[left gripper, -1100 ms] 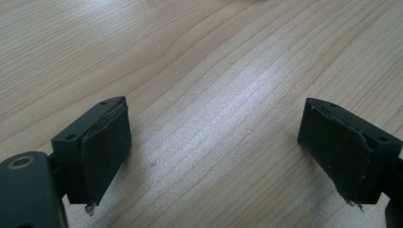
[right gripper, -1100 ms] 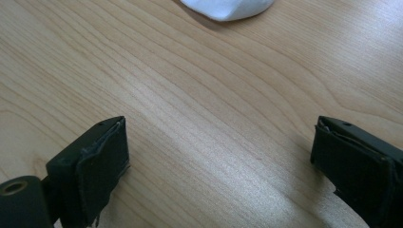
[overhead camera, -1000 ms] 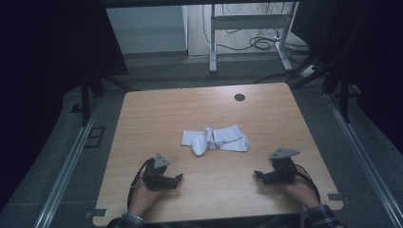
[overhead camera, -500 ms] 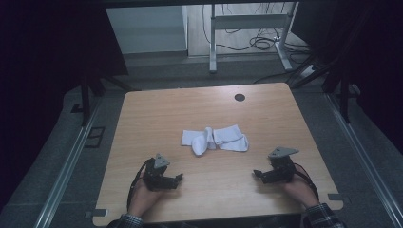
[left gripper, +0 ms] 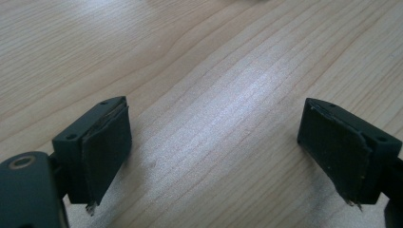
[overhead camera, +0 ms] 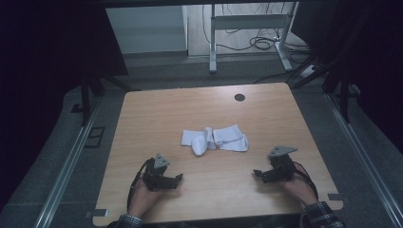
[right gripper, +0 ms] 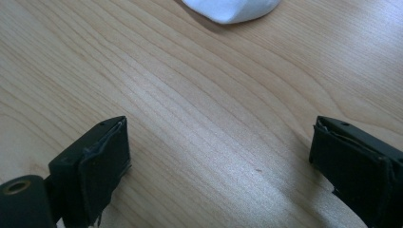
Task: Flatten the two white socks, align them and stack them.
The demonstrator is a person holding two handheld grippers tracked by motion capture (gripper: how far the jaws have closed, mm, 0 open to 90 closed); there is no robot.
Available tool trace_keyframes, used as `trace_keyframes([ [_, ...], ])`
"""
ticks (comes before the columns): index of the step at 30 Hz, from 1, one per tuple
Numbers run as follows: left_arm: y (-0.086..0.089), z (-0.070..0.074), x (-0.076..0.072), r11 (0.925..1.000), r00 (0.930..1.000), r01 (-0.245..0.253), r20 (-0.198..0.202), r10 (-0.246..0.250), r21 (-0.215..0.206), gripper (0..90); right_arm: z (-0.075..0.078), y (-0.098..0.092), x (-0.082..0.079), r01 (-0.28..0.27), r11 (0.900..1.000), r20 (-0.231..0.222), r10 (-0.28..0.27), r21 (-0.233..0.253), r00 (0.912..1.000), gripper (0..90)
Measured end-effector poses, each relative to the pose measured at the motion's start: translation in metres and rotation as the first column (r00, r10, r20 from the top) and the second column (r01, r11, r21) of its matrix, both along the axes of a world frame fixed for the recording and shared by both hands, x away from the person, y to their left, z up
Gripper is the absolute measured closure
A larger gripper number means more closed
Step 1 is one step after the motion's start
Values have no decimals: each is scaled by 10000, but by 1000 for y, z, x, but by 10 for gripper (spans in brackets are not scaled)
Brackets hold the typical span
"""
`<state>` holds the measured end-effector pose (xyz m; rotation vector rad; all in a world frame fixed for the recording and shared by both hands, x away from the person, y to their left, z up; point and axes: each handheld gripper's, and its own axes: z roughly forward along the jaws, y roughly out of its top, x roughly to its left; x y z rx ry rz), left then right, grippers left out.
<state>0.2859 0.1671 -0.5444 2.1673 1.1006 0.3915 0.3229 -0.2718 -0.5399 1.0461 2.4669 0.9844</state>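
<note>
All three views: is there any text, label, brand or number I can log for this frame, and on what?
None can be read.
The table is bare wood grain, with no print.
The white socks show no logo or lettering.
The left gripper and the right gripper show no marking; their pads are plain black.
The plaid sleeve bears a pattern, no text.

My forearms leave the high view at its bottom edge, sleeves barely showing. In my right gripper view the white socks are cut off by the top edge. Their count is unclear from the high view.
</note>
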Motion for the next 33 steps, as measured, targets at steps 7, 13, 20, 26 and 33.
trace_keyframes([
  [7, 0, 0, 0, 10000, 10000, -3, 15, 3, -8, 112, 3, 0, 1, 267, 9996, -5, -267, -101, 9996, 85],
  [13, 2, 0, 0, 9997, 9997, 237, 3, -237, 27, 111, 8, 0, 5, 722, 9974, -154, -720, 90, 9973, 95],
  [20, 2, 0, 0, 9996, 9996, 265, 21, -265, 42, 111, 15, 1, 11, 905, 9952, -309, -894, 361, 9955, 86],
  [26, 2, 0, 0, 9997, 9997, 249, 15, -249, 26, 111, 16, 7, 17, 1015, 9948, -500, -1015, -31, 9936, 99],
  [33, 2, 0, 0, 9998, 9998, 219, 6, -219, 7, 111, 20, 10, 21, 929, 9957, -631, -927, 14, 9937, 217],
])
